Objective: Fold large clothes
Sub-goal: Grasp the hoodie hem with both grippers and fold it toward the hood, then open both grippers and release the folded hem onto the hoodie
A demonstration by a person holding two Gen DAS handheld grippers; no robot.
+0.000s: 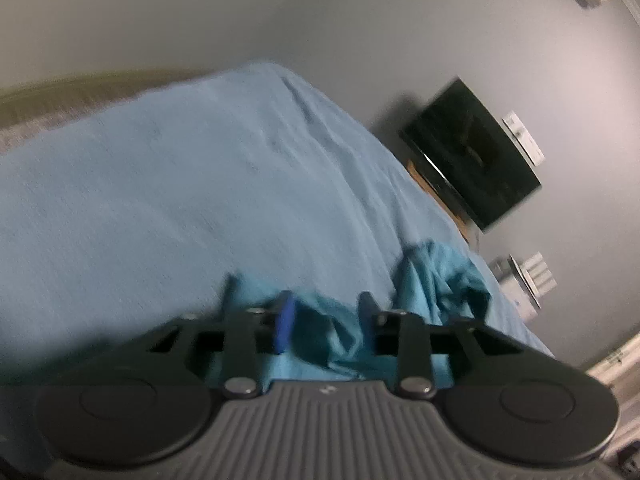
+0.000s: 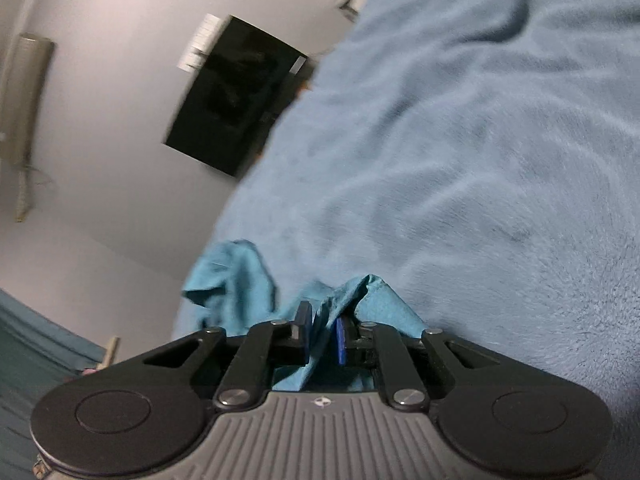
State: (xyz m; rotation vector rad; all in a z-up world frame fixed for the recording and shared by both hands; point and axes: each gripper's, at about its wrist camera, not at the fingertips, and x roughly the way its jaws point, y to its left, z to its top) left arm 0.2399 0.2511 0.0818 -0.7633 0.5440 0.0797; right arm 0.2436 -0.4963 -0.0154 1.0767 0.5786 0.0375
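Note:
A teal garment [image 1: 436, 280] lies bunched on a light blue bed cover [image 1: 180, 184]. My left gripper [image 1: 326, 322] is low over it, its jaws apart, with teal cloth between the blue-padded fingers [image 1: 283, 322]. In the right wrist view the same garment [image 2: 236, 276] bunches up in front of my right gripper [image 2: 324, 334], whose jaws are nearly together with a fold of the teal cloth pinched between them. The bed cover [image 2: 460, 140] fills the right of that view.
A dark wall-mounted screen [image 1: 472, 152] hangs on the grey wall past the bed's edge; it also shows in the right wrist view [image 2: 236, 92]. A small wooden stand [image 1: 436, 196] sits below it. White items [image 1: 524, 284] stand by the wall. A wall unit [image 2: 24, 96] hangs at left.

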